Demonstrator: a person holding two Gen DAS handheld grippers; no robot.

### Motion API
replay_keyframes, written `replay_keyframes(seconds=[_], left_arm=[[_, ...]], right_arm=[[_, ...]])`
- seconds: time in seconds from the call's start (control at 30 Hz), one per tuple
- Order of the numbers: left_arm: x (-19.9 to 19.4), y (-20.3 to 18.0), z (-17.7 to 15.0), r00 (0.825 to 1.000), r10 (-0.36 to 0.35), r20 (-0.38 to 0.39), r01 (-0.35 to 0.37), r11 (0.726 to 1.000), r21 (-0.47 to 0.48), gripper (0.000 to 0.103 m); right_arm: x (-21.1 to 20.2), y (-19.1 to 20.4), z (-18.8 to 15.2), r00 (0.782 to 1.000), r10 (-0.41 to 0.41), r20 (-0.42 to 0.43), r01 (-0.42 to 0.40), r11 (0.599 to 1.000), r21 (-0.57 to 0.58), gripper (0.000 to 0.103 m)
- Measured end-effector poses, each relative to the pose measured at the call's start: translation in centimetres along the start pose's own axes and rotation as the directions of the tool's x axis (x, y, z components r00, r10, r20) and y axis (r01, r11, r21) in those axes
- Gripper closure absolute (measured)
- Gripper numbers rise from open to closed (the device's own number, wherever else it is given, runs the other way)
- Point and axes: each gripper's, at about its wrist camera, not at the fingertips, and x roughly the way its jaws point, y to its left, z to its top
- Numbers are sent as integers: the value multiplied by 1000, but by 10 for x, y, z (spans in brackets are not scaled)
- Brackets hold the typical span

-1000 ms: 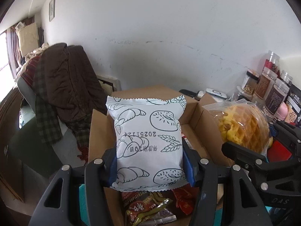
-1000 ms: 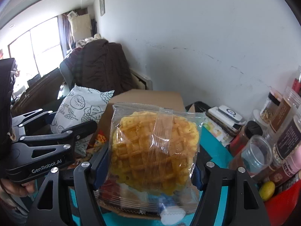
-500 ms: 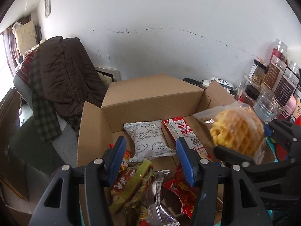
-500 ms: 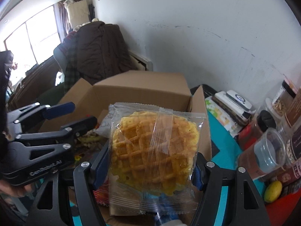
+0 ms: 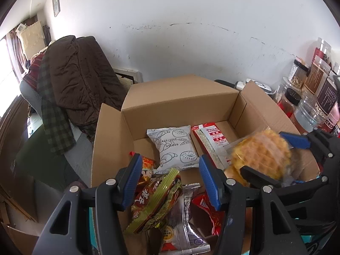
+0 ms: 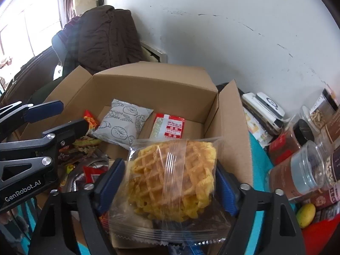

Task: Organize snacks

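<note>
Right claw (image 6: 170,182) clamped on the waffle pack (image 6: 173,178), up over the near right corner of the cardboard box (image 6: 148,85). Left claw (image 5: 170,178) spread wide, nothing in it, hanging over the box's near left side. White bread pack (image 5: 175,146) flat on the box floor toward the back wall, red packet (image 5: 212,140) just right of it. Green-gold wrapper (image 5: 157,199) and silver pack (image 5: 182,223) piled at the box's near end. Jars (image 6: 306,170) outside, right of the box.

One cardboard box (image 5: 180,102), one white bread packet (image 5: 175,146), one bagged waffle (image 6: 172,178), two red-and-white packets (image 5: 212,140), one lemon (image 6: 306,212).
</note>
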Motion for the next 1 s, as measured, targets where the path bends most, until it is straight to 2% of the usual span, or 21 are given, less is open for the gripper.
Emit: replay_keyframes(seconds=[0.17,0.43,0.73,1.0], left_arm=[[-1,3,-1,1000,4,-22,-4,1000,-17,48],[-20,3,-1,1000,19,-9,-19,1000,-19,48],[-72,0,5,997,4,77,-2,1000,-21,48],[-130,2,3,986,14,169,-10,1000,-28,48]], right_arm=[[-8,-1,1,1000,-11,12,11,1000,6,14],[-34,0,1,999,-37,37,36,999,17,14],[-94,1,3,989,-62,135,57,998,40,14],[-153,6,-5,964,-78,254,57,995,87,14]])
